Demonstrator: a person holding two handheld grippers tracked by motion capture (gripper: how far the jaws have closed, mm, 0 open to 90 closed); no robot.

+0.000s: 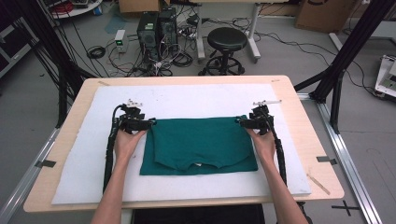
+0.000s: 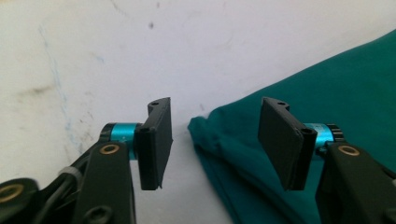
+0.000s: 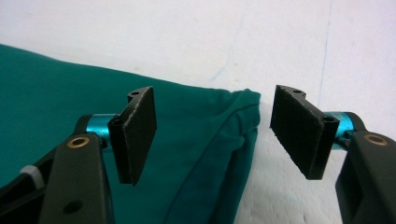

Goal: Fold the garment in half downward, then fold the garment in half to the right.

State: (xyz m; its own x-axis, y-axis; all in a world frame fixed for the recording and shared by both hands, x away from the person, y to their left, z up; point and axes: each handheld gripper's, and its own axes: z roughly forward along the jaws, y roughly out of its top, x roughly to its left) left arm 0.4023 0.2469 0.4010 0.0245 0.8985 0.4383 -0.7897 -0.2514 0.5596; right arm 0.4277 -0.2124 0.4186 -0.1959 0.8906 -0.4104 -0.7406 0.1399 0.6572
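The green shirt (image 1: 198, 145) is being shown folded on the white mat (image 1: 187, 100), lying flat in the middle of the wooden table (image 1: 308, 121), with its neckline turned toward the near edge and its straight fold running along the far side. The left gripper (image 1: 148, 123) is being held at the shirt's far left corner, and the right gripper (image 1: 242, 122) is being held at its far right corner; each is being gripped by a bare hand coming in from the near side, the left hand (image 1: 127, 140) and the right hand (image 1: 265, 142) both lying close beside the cloth's side edges.

In the left gripper view, the left gripper (image 2: 215, 140) is being seen with its jaws spread wide apart, nothing being pinched between them. The shirt's corner (image 2: 299, 107) is being framed in the gap, the cloth lying mostly toward the right-hand jaw while the left-hand jaw is standing over bare mat (image 2: 116, 56). Whether the pads are touching the cloth cannot be told.

In the right gripper view, the right gripper (image 3: 212, 126) is likewise being seen with its jaws parted and nothing clamped. The shirt's hemmed corner (image 3: 205, 135) is being shown between them, with the left-hand jaw standing over the cloth and the right-hand jaw over the mat (image 3: 280, 46) just past the shirt's edge.

Beyond the table, a black stool (image 1: 227, 39) and two computer towers (image 1: 156, 28) are being seen on the floor among loose cables.
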